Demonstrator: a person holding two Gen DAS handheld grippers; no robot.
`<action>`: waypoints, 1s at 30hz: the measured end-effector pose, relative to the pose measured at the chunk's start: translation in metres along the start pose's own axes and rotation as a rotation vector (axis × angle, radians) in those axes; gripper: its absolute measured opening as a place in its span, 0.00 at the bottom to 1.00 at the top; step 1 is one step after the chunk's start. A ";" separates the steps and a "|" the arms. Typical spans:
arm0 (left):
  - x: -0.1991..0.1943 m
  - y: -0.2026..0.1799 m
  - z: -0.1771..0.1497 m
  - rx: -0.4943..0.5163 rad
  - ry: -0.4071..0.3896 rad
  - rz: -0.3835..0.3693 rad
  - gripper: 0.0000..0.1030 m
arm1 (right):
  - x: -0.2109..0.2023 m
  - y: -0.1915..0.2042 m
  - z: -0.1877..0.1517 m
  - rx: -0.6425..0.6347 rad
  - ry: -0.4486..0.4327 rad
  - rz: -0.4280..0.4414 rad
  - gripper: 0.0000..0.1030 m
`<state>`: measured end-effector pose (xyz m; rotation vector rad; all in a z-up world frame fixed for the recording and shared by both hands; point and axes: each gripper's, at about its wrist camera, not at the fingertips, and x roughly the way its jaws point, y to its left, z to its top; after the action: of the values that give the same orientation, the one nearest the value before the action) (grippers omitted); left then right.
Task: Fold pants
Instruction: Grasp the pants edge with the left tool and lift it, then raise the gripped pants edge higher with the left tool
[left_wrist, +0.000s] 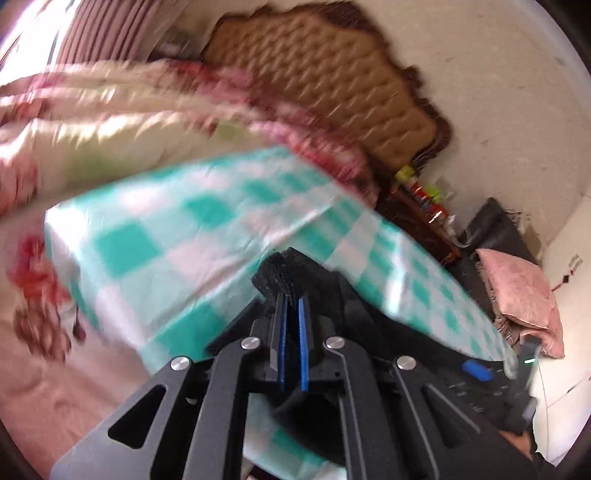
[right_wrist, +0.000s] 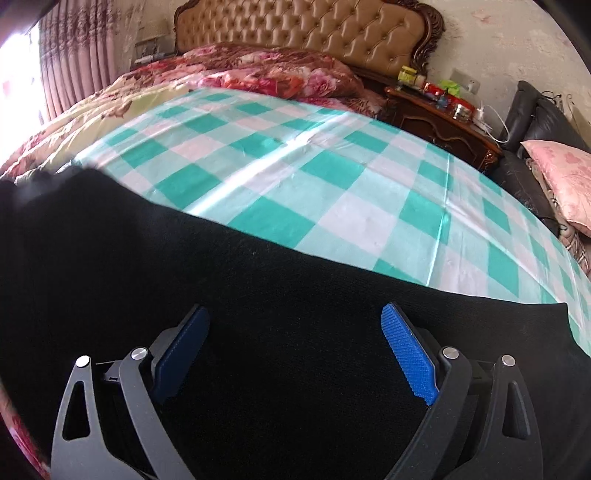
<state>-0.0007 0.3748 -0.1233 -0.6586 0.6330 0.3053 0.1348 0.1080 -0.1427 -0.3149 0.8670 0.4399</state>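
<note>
The black pants (right_wrist: 258, 295) lie spread across the near part of a green-and-white checked sheet (right_wrist: 295, 155) on the bed. My right gripper (right_wrist: 295, 325) is open, its blue pads (right_wrist: 406, 350) wide apart just over the pants, holding nothing. In the blurred left wrist view, my left gripper (left_wrist: 286, 284) is shut on a bunched edge of the black pants (left_wrist: 280, 271) and holds it above the checked sheet (left_wrist: 166, 240). More black fabric hangs to the right of the fingers.
A floral quilt (right_wrist: 258, 70) lies at the head of the bed under a tufted tan headboard (right_wrist: 306, 29). A dark wooden nightstand (right_wrist: 443, 118) with small items stands at the right. A black sofa with a pink cushion (right_wrist: 561, 181) is at far right.
</note>
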 end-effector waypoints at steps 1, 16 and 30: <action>0.010 0.008 -0.009 -0.014 0.029 0.028 0.05 | -0.007 0.003 0.003 -0.003 -0.020 0.034 0.85; -0.007 0.044 -0.029 -0.284 0.052 -0.147 0.38 | 0.053 0.100 0.070 -0.172 0.176 0.278 0.25; 0.022 0.052 -0.032 -0.413 0.115 -0.201 0.37 | 0.023 0.087 0.058 -0.134 0.079 0.235 0.43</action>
<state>-0.0221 0.3946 -0.1815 -1.1350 0.6125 0.2121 0.1435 0.2139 -0.1331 -0.3570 0.9580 0.7095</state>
